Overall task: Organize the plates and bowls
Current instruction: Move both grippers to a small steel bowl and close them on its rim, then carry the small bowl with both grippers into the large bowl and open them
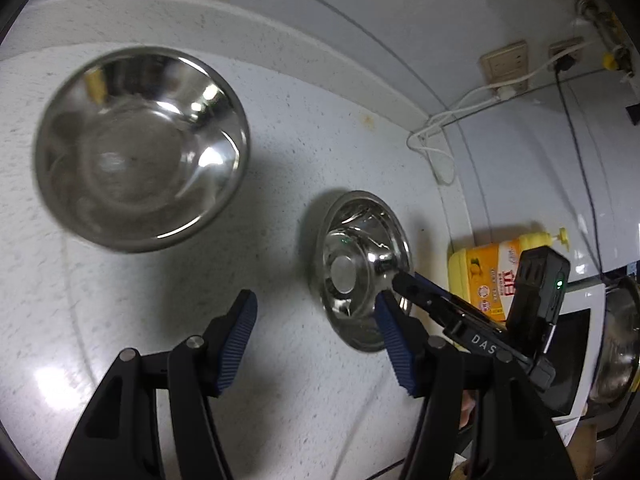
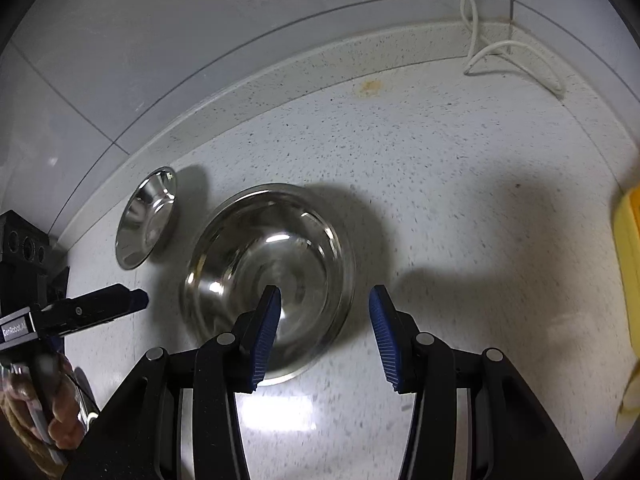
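A steel bowl (image 1: 140,148) sits on the speckled white counter at the left of the left wrist view, and a smaller steel bowl (image 1: 360,268) sits to its right. My left gripper (image 1: 316,312) is open and empty above the counter between them. The other gripper reaches over the small bowl's right rim there. In the right wrist view my right gripper (image 2: 324,300) is open, its left finger (image 2: 268,320) over the rim of a steel bowl (image 2: 268,276). A second steel bowl (image 2: 146,218) lies by the backsplash. The left gripper shows at the left edge.
A yellow dish-soap bottle (image 1: 496,276) stands at the right by a white appliance (image 1: 576,356) with a steel pot (image 1: 618,344). White cables (image 1: 436,140) hang from wall sockets (image 1: 506,66). A raised backsplash ledge (image 2: 320,68) borders the counter. The soap bottle (image 2: 630,264) also shows at the right.
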Demonstrator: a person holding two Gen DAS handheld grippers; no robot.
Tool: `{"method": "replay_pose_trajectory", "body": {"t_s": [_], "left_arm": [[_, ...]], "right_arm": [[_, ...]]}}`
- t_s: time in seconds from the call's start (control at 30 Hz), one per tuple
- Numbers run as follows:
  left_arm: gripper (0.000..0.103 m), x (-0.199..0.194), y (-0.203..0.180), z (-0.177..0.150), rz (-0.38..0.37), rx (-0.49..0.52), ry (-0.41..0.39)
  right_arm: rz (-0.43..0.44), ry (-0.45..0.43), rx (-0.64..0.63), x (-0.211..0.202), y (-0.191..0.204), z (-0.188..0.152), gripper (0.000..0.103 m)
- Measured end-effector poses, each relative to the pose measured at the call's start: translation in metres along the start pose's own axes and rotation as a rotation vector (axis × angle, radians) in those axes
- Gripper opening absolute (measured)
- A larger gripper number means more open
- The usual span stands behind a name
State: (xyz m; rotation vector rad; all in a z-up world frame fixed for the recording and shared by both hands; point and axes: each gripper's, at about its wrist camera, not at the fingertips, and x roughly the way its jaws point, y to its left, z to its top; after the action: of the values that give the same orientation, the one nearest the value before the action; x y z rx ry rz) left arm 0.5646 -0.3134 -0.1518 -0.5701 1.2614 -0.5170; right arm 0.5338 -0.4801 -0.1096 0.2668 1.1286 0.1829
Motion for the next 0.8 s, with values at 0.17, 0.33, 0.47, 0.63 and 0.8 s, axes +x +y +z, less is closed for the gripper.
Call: {"method": "replay_pose_trajectory", "body": {"t_s": [0.17,0.33,0.47,0.63,0.8], "left_arm": [[0.052,0.022,-0.006,0.006,0.01,0.01,0.017],[0.011,0.039,-0.003,0.004,0.007,0.003,0.052],[0.009,0.034,-0.002,-0.004,-0.012,0.009,0.072],[0.009,0.017,-0.012,-0.029,-0.046,0.039,0.116],[0.009,-0.006,-0.024,-0.06,-0.057,0.084,0.144]], "right_arm": [[0.003,0.025,-0.009,0.015,0.001,0.007,0.033],[-0.009,0.041,-0.023,0.024,0.002,0.003,0.015],[-0.005,0.027,-0.012,0.024,0.0,-0.002,0.011],[-0.009,0.033,-0.027,0.01,0.001,-0.017,0.01],[-0.003,0.029,-0.021,-0.019,0.008,-0.043,0.01]]}}
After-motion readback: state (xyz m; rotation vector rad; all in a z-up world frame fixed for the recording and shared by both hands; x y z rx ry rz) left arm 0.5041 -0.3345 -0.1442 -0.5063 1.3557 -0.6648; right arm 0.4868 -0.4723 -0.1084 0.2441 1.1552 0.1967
